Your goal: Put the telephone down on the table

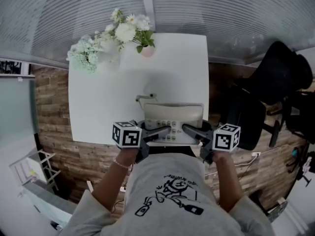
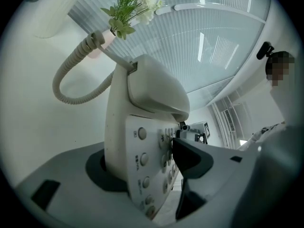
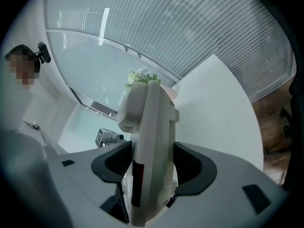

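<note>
Both claws clamp the off-white plastic desk telephone [image 1: 173,118]. My left gripper [image 1: 166,130] pinches one end, pads on underside and keypad face. My right gripper [image 1: 186,128] squeezes the opposite end. It's at the near edge of the white rectangular table [image 1: 98,102]; resting or just above, can't quite tell.
</note>
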Demonstrator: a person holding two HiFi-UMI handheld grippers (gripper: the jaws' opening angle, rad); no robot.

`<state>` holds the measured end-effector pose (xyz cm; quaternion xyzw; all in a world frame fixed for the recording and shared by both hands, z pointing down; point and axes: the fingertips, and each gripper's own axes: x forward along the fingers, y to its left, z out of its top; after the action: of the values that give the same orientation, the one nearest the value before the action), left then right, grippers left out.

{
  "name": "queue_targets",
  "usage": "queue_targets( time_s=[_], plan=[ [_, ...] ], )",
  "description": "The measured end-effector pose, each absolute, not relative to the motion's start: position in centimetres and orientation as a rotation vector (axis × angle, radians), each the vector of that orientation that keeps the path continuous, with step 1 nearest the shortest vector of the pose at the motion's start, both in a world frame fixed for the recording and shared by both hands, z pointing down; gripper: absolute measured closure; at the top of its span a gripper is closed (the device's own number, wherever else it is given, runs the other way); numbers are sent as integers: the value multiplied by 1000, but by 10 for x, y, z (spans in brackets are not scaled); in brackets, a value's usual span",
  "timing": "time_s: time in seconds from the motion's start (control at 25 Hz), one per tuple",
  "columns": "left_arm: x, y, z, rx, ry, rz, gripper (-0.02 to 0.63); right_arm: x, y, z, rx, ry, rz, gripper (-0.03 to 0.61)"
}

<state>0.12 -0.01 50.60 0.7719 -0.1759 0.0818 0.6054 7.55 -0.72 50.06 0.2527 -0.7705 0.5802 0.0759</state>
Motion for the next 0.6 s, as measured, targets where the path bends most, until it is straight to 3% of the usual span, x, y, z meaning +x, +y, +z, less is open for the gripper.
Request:
queue_targets(
  time_s=[0.6],
  plan=[
    [-1, 3, 548, 1732, -417, 217, 317, 72, -6, 539, 743, -2237, 1781, 291]
  ],
)
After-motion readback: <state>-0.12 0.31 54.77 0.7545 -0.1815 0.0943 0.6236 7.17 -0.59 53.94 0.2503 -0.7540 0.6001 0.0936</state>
